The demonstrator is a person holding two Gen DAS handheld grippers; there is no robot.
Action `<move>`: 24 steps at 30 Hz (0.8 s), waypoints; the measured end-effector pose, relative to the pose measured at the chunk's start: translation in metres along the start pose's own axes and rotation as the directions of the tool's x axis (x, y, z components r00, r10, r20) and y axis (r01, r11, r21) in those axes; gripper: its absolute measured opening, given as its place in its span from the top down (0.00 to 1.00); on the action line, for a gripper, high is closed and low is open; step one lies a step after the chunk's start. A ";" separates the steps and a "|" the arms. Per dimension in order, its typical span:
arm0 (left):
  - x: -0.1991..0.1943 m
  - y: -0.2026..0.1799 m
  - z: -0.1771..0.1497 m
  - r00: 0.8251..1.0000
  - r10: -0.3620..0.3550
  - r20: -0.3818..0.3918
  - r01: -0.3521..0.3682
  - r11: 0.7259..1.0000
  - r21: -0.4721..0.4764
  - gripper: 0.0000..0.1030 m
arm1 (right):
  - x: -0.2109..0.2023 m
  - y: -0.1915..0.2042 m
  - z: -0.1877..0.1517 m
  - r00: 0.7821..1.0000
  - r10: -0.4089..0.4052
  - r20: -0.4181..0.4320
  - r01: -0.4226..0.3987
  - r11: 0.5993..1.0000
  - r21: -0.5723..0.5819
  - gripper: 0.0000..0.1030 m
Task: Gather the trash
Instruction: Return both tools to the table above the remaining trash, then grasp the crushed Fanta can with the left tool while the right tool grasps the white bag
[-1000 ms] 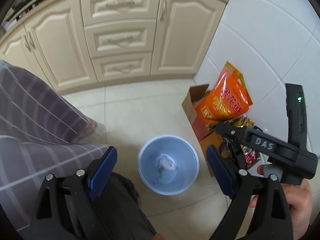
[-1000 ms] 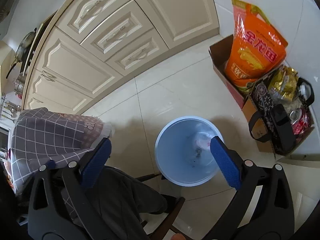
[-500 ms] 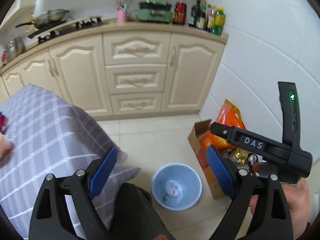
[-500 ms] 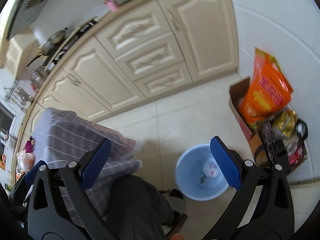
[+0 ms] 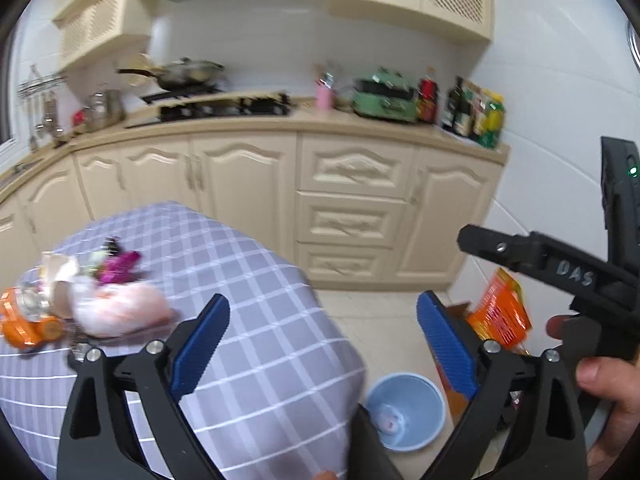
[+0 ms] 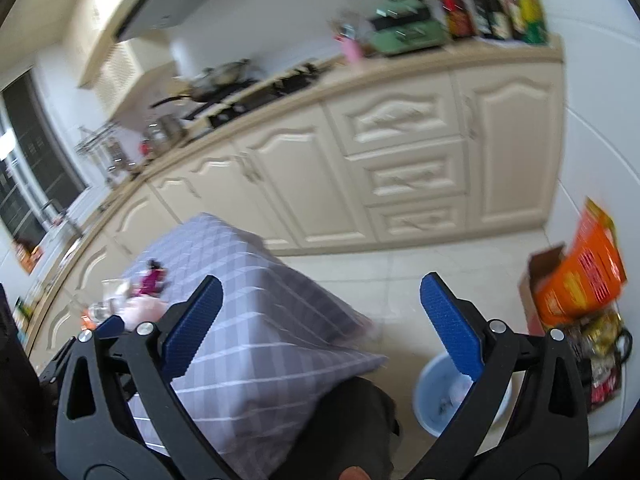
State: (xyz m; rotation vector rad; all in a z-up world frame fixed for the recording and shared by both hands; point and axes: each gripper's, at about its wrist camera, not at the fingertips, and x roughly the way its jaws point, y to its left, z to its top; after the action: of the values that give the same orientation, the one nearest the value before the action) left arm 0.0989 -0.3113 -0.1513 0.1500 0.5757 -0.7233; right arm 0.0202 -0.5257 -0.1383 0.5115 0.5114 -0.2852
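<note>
Checked tablecloth (image 5: 256,280): trash pile (image 5: 80,300) left beyond left claw (image 5: 320,344), opening, empty; right claw (image 6: 320,320) spread.

Both pictures are bright with soft daylight. In the right wrist view a window (image 6: 28,184) sits at the left edge. The white wall (image 5: 552,92) looks very pale. Shadows are weak. Both views are smeared by blur; the cupboards (image 6: 400,160) and the bottles (image 6: 500,4) look fuzzy. The black tool arms near the lens stay sharp. Straight lines bend near the round, dark edges.
</note>
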 end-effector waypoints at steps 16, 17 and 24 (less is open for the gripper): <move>-0.090 0.138 -0.014 0.951 0.289 0.107 -0.267 0.946 -0.182 0.05 | 0.026 0.155 -0.015 0.982 0.176 -0.064 -0.186 0.955 -0.232 0.06; -0.094 0.148 -0.016 0.947 0.304 0.105 -0.280 0.940 -0.195 0.05 | 0.029 0.161 -0.016 0.981 0.182 -0.072 -0.194 0.951 -0.239 0.06; -0.108 0.210 -0.037 0.902 0.425 0.069 -0.390 0.874 -0.288 0.05 | 0.061 0.208 -0.035 0.968 0.207 -0.143 -0.242 0.921 -0.304 0.06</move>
State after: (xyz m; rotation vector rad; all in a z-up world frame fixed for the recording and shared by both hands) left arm 0.1564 -0.0792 -0.1368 -0.0294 0.4895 -0.2341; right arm 0.1367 -0.3408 -0.1154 0.2655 0.5865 0.0483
